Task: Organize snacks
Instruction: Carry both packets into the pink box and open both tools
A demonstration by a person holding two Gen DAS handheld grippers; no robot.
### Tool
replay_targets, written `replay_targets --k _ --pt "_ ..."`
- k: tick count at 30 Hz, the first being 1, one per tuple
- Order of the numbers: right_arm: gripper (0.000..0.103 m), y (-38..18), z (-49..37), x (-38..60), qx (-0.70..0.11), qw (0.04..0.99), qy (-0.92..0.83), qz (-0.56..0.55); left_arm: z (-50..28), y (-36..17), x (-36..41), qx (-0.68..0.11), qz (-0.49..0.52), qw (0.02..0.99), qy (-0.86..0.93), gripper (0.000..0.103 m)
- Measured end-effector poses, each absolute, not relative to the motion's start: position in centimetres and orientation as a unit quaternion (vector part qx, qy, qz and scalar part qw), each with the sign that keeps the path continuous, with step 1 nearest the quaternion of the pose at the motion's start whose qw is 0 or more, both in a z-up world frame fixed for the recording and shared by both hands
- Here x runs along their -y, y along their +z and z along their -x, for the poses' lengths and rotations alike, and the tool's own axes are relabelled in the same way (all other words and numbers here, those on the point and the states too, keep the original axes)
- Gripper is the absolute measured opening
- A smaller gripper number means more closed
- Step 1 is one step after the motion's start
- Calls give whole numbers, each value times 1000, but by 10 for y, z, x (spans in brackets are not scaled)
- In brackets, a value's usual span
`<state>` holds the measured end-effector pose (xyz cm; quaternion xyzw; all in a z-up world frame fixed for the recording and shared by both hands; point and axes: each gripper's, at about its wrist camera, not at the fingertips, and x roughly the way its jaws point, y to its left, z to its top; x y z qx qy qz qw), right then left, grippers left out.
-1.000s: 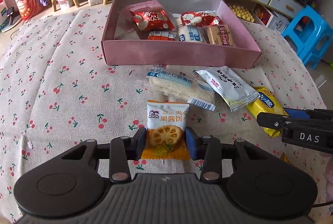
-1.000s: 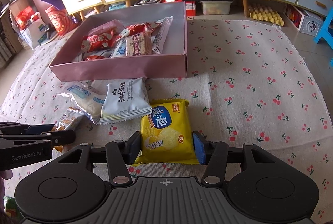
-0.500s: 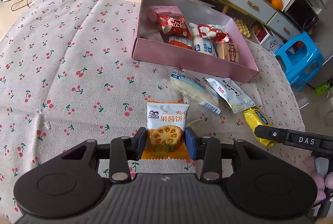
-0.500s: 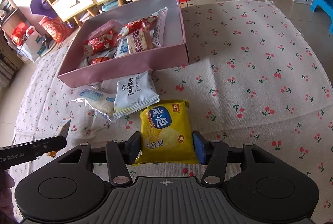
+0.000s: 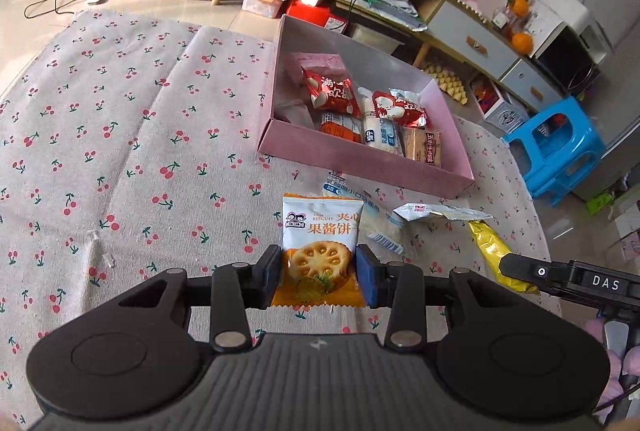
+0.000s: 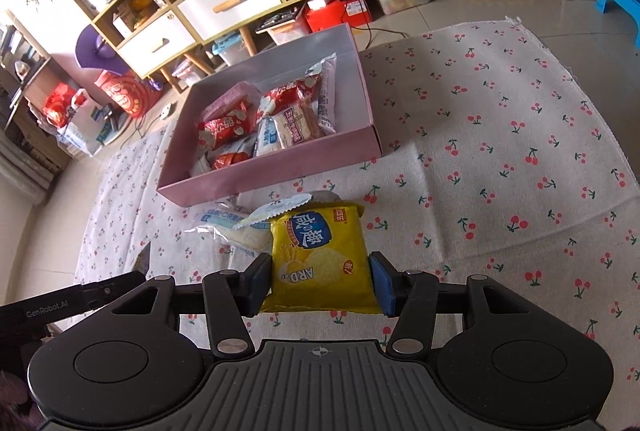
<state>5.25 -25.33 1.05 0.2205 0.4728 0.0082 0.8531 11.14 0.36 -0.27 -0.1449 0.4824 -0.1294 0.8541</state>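
Note:
My left gripper [image 5: 318, 277] is shut on an orange-and-white biscuit packet [image 5: 320, 243] and holds it above the cherry-print cloth. My right gripper [image 6: 320, 283] is shut on a yellow cracker packet [image 6: 320, 259], also lifted; that packet shows at the right of the left wrist view [image 5: 494, 251]. The pink box [image 5: 360, 161] [image 6: 272, 171] lies ahead with several snack packets inside. A clear packet with blue print [image 5: 348, 193] [image 6: 224, 223] and a white packet [image 5: 436, 211] [image 6: 280, 209] lie on the cloth in front of the box.
The cherry-print cloth [image 5: 120, 151] covers the surface. A blue plastic stool [image 5: 560, 147] stands at the right. Low cabinets with drawers [image 6: 224, 3] and storage bins line the far side. The cloth's right edge [image 6: 580, 79] drops to the tiled floor.
Both grippers have risen with their packets, so the box and cloth look farther away and lower. The two loose packets stay on the cloth.

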Motion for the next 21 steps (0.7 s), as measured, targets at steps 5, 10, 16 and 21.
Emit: replay_targets --k 5,10,16,21 --pt "51 22 -53 257 -457 857 13 -240 -115 -2 -2 -479 151 854 -133 36" --pt "51 24 -60 258 -448 858 8 -251 -121 4 3 -458 147 866 -141 36" --pt "51 24 -77 263 -436 855 -1 -280 -151 4 12 -428 138 880 -152 37" --pt "51 18 -102 269 -429 856 -11 -290 -181 0 18 -413 138 883 -172 37"
